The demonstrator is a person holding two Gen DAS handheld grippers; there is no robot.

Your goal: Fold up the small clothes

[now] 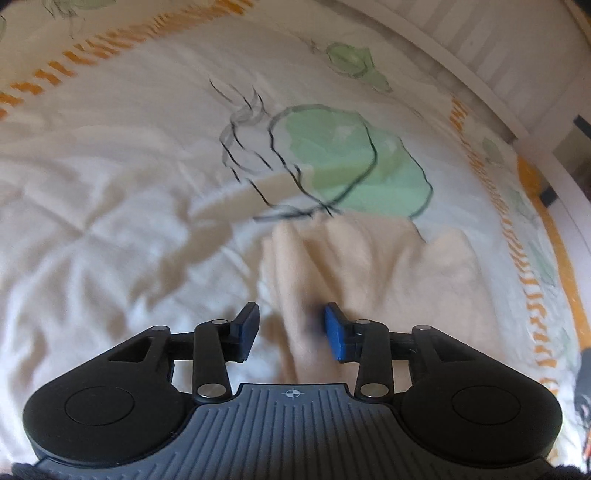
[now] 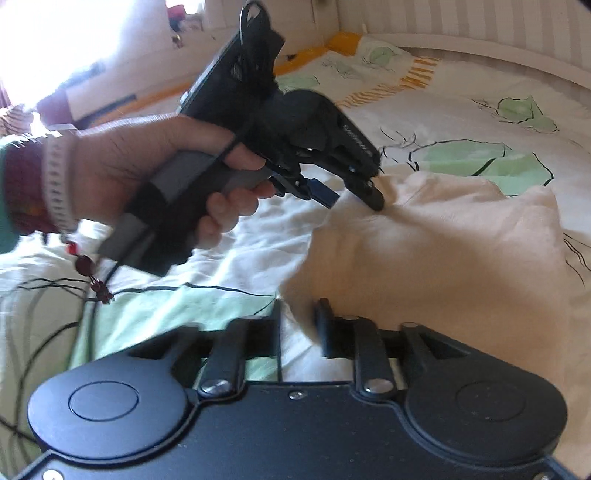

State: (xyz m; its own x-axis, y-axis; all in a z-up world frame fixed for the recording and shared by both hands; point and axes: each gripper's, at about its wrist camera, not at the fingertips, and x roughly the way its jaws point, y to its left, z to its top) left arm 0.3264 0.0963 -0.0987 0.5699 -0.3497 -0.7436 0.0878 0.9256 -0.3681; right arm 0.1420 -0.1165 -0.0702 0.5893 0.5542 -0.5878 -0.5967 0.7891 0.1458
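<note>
A small cream garment (image 1: 373, 273) lies rumpled on the bedspread; it also shows in the right wrist view (image 2: 443, 251). My left gripper (image 1: 291, 328) is open, its blue pads on either side of a raised fold at the garment's near edge. In the right wrist view the left gripper (image 2: 354, 195) presses into the garment's far left edge. My right gripper (image 2: 299, 328) has its jaws a small gap apart around the garment's near edge; cloth lies between them, but the grip is blurred.
The white bedspread (image 1: 110, 229) has green leaf prints and an orange striped border (image 1: 532, 295). A white striped wall or headboard (image 2: 461, 22) runs behind the bed. The person's hand (image 2: 147, 173) holds the left gripper's handle.
</note>
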